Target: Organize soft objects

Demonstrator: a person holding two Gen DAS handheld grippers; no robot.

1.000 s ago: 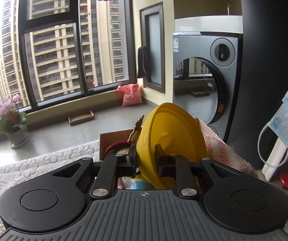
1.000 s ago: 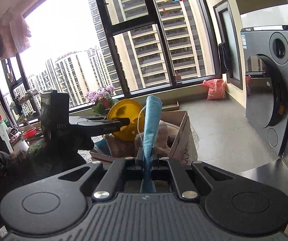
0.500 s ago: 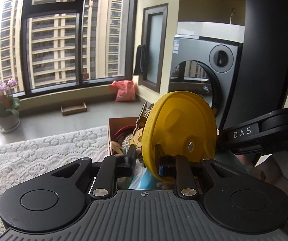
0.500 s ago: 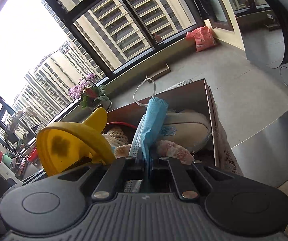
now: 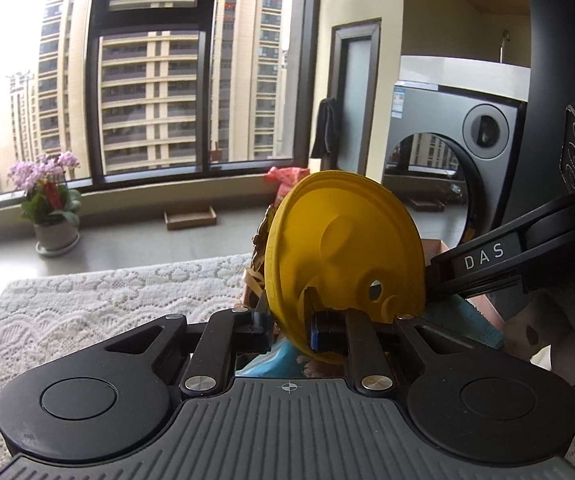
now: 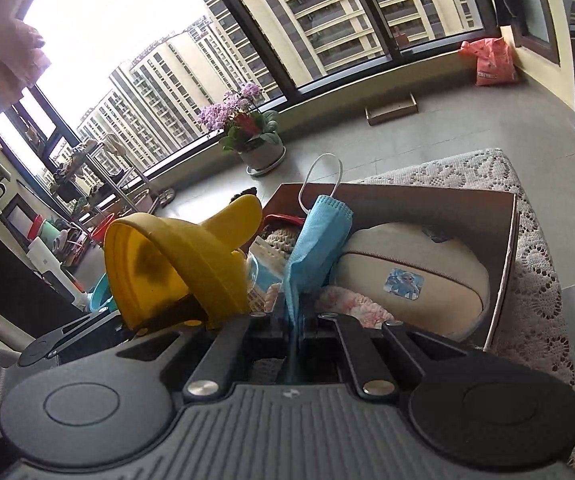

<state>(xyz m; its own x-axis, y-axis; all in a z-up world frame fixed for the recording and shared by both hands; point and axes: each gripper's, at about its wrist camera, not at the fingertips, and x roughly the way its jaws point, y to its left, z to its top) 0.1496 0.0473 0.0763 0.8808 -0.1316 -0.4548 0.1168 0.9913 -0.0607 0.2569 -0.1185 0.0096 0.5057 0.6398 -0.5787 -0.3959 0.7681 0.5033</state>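
Balcony room, tall windows, lace cloth (image 6: 535,280) over table. Change: right gripper (image 6: 295,320) swung across, now above cardboard box (image 6: 507,264) with blue face mask (image 6: 319,236) pinched flat in its jaws, ready for drop. Left gripper (image 5: 287,326) closing on rim of yellow silicone lid (image 5: 343,256): smooth, domed, floppy, beside box's left edge. Inside box: cream cushion (image 6: 415,280), fuzzy pink fabric.
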